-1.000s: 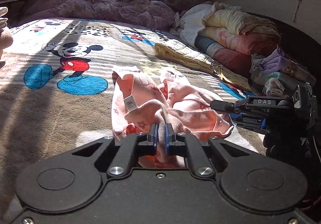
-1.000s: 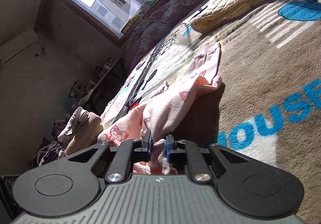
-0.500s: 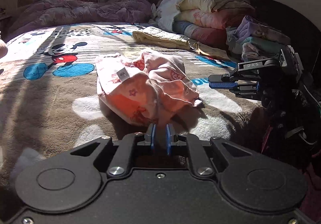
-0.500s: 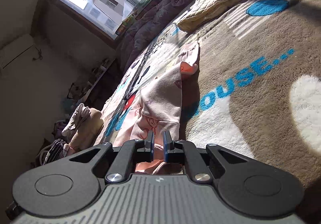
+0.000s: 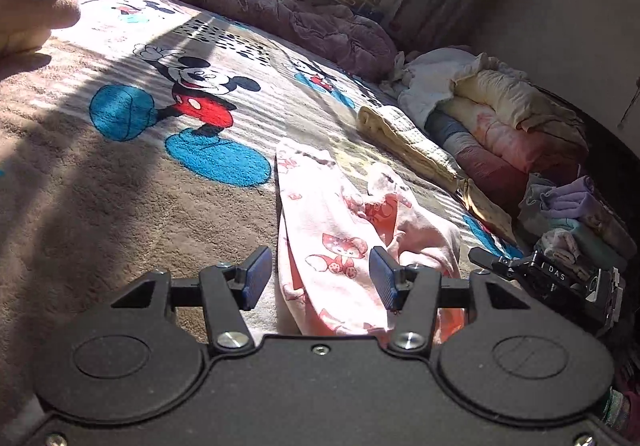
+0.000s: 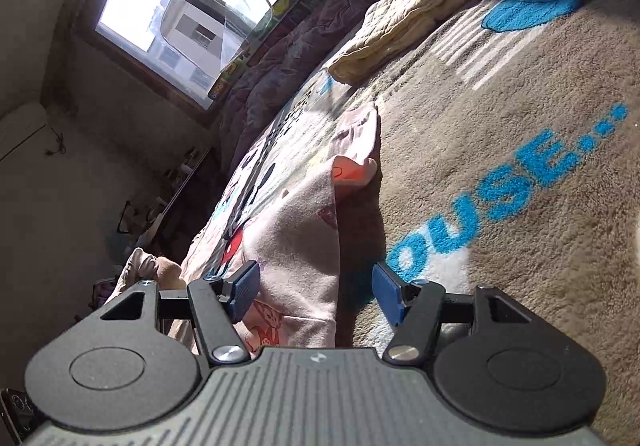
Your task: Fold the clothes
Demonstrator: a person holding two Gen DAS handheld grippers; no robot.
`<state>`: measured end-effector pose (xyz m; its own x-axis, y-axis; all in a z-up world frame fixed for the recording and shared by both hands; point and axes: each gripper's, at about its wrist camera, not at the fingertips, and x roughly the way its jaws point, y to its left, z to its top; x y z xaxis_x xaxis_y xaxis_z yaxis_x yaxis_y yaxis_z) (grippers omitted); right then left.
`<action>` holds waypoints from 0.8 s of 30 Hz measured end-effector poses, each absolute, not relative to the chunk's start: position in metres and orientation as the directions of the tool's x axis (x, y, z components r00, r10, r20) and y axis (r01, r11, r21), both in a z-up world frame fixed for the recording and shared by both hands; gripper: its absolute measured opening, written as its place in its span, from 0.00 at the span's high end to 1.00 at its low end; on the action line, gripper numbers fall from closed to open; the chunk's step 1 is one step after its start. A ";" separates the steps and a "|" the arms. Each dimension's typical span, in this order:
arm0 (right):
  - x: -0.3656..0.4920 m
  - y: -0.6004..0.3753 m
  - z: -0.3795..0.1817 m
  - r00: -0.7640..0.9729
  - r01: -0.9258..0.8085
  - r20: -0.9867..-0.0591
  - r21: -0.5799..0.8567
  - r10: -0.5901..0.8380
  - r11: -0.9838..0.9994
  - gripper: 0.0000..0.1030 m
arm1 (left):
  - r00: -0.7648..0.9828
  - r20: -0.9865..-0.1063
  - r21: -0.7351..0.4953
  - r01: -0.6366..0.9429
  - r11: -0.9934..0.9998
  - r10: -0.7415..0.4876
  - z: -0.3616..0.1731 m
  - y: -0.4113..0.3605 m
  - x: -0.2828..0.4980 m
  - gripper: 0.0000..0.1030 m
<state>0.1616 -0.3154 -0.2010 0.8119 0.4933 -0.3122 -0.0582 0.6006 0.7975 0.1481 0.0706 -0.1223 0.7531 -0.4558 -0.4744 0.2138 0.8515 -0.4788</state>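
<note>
In the left wrist view the left gripper (image 5: 318, 280) has its fingers (image 5: 256, 278) parted about half way; they have just been opening, and the pink garment (image 5: 340, 246) lies between them without either pad pressing on it. The cloth sits nearer the finger at 3 o'clock and passes just under its tip, while a gap of blanket shows beside the finger at 9 o'clock. From there the garment runs away toward 12 o'clock as a long printed strip, with a crumpled fold bulging toward 2 o'clock. It rests flat on the blanket (image 5: 100, 206) of the bed. At 3 o'clock, near the frame edge, the right gripper (image 5: 486, 258) reaches in low over the blanket just beside the garment.

In the right wrist view the right gripper (image 6: 316, 292) also stands about half open, its fingers (image 6: 386, 292) having just been spreading, and nothing is clamped. The pink garment (image 6: 296, 230) lies between them toward the 9 o'clock finger, touching or nearly touching its pad; the 3 o'clock finger is over bare blanket (image 6: 520, 126) with blue lettering. The garment stretches off toward 12 o'clock.

Farther off, a folded yellow quilt (image 5: 404, 138) lies on the blanket at about 1 o'clock from the garment. Beyond it at 2 o'clock is a pile of bedding (image 5: 500, 114), and a small stack of folded clothes (image 5: 576, 214) sits at 3 o'clock. A purple comforter (image 5: 280, 10) lines the far edge under the window (image 6: 192, 6).
</note>
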 end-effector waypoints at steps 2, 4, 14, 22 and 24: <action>0.172 -0.318 -0.202 0.812 -0.064 -0.296 0.812 0.503 0.581 0.39 | 0.736 -0.491 -0.502 0.199 0.841 -0.467 -0.129 0.073 0.169 0.49; 0.184 -0.323 -0.205 0.810 -0.075 -0.268 0.834 0.521 0.546 0.39 | 0.722 -0.494 -0.529 0.192 0.826 -0.484 -0.136 0.075 0.188 0.49; 0.243 -0.343 -0.211 0.797 -0.092 -0.209 0.885 0.567 0.456 0.34 | 0.640 -0.536 -0.607 0.161 0.778 -0.550 -0.158 0.075 0.278 0.49; 0.307 -0.356 -0.216 0.756 -0.098 -0.251 0.870 0.604 0.484 0.36 | 0.574 -0.499 -0.712 0.155 0.685 -0.649 -0.164 0.083 0.341 0.49; 0.319 -0.352 -0.214 0.737 -0.101 -0.285 0.851 0.613 0.516 0.36 | 0.562 -0.494 -0.714 0.173 0.678 -0.664 -0.164 0.080 0.355 0.48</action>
